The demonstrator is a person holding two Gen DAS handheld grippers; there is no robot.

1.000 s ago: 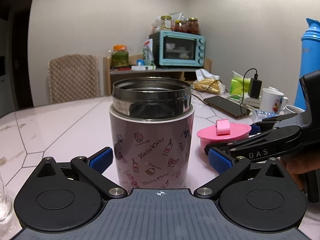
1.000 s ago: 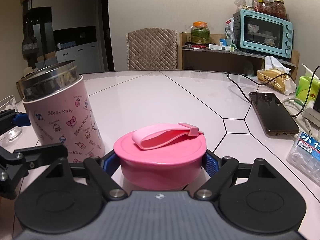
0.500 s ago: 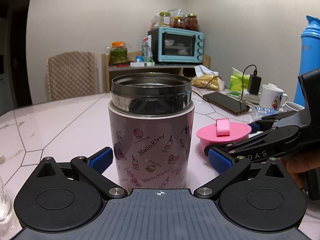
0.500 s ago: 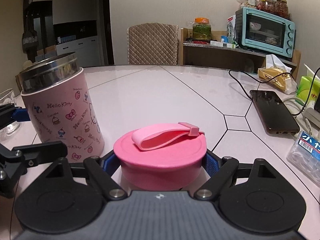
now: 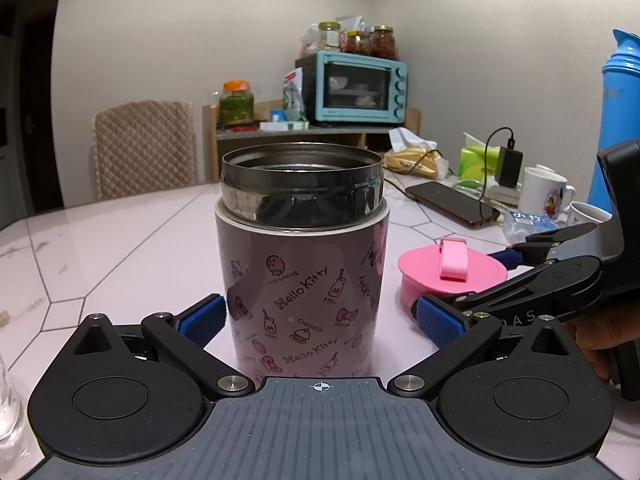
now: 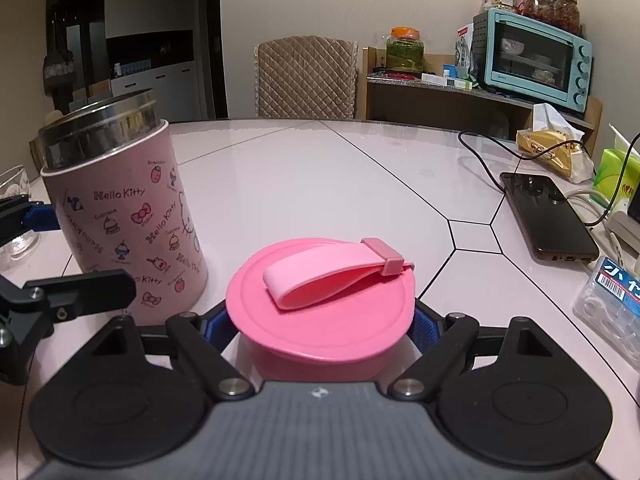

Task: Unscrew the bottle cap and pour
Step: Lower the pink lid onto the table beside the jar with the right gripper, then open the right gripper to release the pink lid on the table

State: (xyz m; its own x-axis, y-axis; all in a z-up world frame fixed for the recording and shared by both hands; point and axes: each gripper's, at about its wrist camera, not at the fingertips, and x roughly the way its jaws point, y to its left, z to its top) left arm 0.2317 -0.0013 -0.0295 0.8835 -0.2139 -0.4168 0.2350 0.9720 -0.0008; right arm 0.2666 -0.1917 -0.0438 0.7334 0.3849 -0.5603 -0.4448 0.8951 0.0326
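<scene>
Pale hexagon-lined table (image 6: 320, 184); perhaps kitchen

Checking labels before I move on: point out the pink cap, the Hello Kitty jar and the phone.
pink cap (image 6: 320, 320), right wrist view, flat top.
Hello Kitty jar (image 5: 302, 280), left wrist view, printed wall.
phone (image 6: 548, 216), right wrist view, screen.

On the surface: 1 pink flask (image 5: 302, 264), 1 pink lid (image 6: 320, 300), 1 phone (image 6: 548, 216), 2 white mugs (image 5: 546, 192), 1 blue bottle (image 5: 620, 120), 1 toaster oven (image 6: 532, 60).

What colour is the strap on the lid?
Light pink strap on a darker pink lid; clearest in the right wrist view.
</scene>
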